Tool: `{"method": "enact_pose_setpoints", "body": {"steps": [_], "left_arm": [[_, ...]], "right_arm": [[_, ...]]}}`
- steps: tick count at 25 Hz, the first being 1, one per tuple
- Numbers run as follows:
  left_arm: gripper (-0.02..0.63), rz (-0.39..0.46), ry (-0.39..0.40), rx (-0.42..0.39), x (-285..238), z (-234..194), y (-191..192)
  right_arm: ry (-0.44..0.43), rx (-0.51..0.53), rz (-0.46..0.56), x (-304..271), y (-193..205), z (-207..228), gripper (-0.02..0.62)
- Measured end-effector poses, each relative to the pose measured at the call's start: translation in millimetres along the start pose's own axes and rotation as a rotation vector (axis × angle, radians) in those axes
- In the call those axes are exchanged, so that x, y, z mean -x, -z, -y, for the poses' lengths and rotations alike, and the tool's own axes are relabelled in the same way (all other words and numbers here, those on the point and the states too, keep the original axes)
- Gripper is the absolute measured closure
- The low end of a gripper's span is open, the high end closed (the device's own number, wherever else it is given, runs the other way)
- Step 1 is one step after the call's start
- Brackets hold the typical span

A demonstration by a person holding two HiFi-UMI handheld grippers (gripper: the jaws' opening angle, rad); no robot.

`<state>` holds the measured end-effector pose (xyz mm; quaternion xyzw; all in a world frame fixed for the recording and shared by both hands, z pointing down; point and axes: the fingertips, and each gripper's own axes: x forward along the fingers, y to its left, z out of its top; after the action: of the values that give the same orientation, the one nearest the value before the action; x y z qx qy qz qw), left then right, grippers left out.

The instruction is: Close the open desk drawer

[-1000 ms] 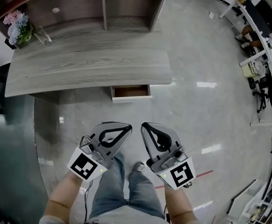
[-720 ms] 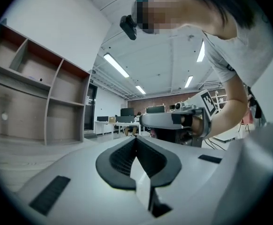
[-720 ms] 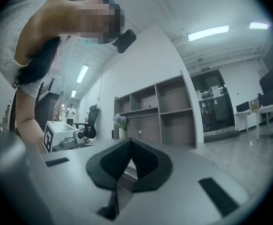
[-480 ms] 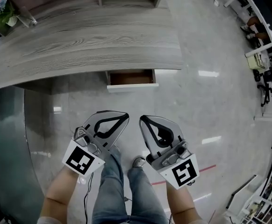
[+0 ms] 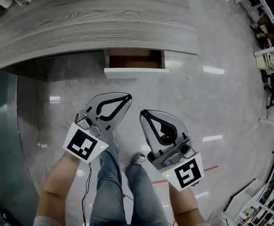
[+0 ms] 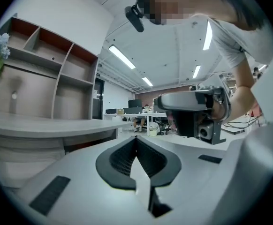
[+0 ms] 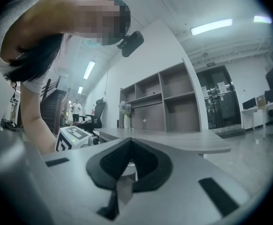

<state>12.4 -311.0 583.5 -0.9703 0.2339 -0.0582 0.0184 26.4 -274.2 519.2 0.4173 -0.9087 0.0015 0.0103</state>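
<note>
The grey wood desk point(image 5: 90, 18) fills the top of the head view. Under its front edge the drawer point(image 5: 135, 59) stands pulled out, showing a brown inside and a white front panel point(image 5: 136, 72). My left gripper point(image 5: 127, 97) hangs over the floor just below the drawer front, apart from it, shut and holding nothing. My right gripper point(image 5: 142, 113) is beside it, a little lower and to the right, also shut and holding nothing. In the left gripper view the jaws point(image 6: 136, 137) meet, with the desk point(image 6: 52, 125) ahead on the left. The right gripper view shows its jaws point(image 7: 129, 140) closed before the desk point(image 7: 183, 144).
Glossy grey floor point(image 5: 212, 102) lies around the person's jeans-clad legs and shoes point(image 5: 137, 160). A dark glass panel point(image 5: 0, 140) runs down the left. Office desks and chairs point(image 5: 273, 55) stand far right. Shelving point(image 7: 174, 97) rises behind the desk.
The desk and drawer have come nearer and lower in the head view as the person stepped forward. Both grippers stayed shut, now closer to the drawer front.
</note>
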Motion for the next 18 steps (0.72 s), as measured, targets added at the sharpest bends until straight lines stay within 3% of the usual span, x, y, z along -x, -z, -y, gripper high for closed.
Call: {"method": "enact_pose_setpoints", "body": {"steps": [4, 9, 18], "left_arm": [[0.600, -0.066, -0.087, 0.074, -14, -21, 30], [0.600, -0.103, -0.132, 0.027, -41, -37, 49], [0.600, -0.123, -0.164, 0.044, -62, -47, 59]], "right_arm": [[-0.002, 0.002, -0.012, -1, 4, 4, 0.587], [0.001, 0.008, -0.008, -2, 0, 11, 0.587], [0.016, -0.008, -0.007, 1, 5, 19, 0.586]]}}
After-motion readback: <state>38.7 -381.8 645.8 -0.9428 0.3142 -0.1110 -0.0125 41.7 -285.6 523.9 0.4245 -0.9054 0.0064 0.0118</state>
